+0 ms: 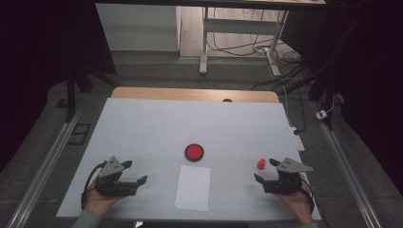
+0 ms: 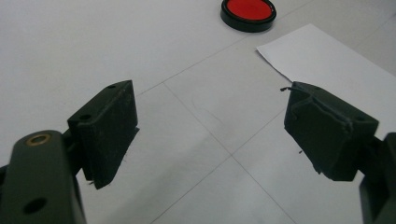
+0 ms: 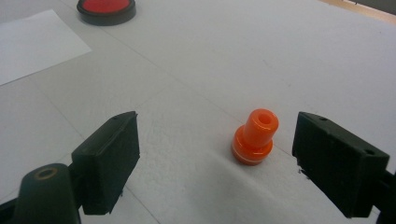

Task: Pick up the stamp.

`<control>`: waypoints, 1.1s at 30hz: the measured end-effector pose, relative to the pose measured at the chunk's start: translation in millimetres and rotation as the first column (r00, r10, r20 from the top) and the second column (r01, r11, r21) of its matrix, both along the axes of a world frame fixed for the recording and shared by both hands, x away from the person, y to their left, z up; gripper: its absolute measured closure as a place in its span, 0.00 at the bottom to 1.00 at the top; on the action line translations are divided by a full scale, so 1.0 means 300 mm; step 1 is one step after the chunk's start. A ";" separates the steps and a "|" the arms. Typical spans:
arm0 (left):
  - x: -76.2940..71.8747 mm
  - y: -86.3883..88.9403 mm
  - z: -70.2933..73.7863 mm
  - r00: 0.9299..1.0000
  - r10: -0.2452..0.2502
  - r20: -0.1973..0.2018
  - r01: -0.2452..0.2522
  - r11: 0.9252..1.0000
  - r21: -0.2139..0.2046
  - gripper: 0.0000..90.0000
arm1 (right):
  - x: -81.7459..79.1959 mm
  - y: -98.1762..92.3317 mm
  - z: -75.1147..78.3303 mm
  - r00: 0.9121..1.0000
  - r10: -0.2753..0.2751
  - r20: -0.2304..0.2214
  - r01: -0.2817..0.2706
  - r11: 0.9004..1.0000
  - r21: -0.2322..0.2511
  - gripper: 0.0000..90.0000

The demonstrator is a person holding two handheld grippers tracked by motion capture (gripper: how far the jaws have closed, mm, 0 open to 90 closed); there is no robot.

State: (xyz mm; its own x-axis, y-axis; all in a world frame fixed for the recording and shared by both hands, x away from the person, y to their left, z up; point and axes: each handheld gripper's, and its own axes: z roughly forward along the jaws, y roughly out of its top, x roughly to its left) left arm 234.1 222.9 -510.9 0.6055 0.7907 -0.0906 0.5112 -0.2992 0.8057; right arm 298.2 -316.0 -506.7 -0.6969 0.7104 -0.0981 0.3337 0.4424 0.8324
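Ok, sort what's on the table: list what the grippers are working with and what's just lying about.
In play, probably:
orange stamp, just ahead of the open right gripper
red ink pad
white paper sheet

Lying about:
power strip at the table's right edge

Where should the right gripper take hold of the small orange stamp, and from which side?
Probably by the narrow upper neck of the orange stamp, coming level from the person's side. It stands upright on its wider base, already just ahead of the open right gripper.
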 end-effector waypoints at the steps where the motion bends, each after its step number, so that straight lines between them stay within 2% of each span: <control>1: 0.001 0.001 -0.001 1.000 0.000 0.000 0.000 1.000 0.000 0.20 | 0.000 0.000 0.000 1.000 0.000 0.000 0.000 1.000 0.000 0.17; 8: 0.006 0.005 0.001 1.000 0.003 0.008 -0.004 1.000 0.008 0.20 | -0.012 -0.010 0.001 1.000 -0.002 -0.001 0.002 1.000 0.027 0.19; 16: 0.015 0.007 -0.005 1.000 0.010 -0.001 -0.010 1.000 0.011 0.20 | -0.011 -0.014 0.006 1.000 0.000 0.000 0.000 0.999 0.033 0.21; 23: 0.012 0.010 -0.004 1.000 0.022 0.010 -0.022 1.000 0.013 0.20 | -0.010 -0.003 0.012 1.000 0.014 0.002 -0.014 1.000 0.024 0.24; 33: 0.017 -0.004 -0.008 1.000 0.014 0.005 -0.014 1.000 0.023 0.20 | -0.006 0.010 0.031 1.000 0.011 0.002 -0.011 0.999 0.032 0.27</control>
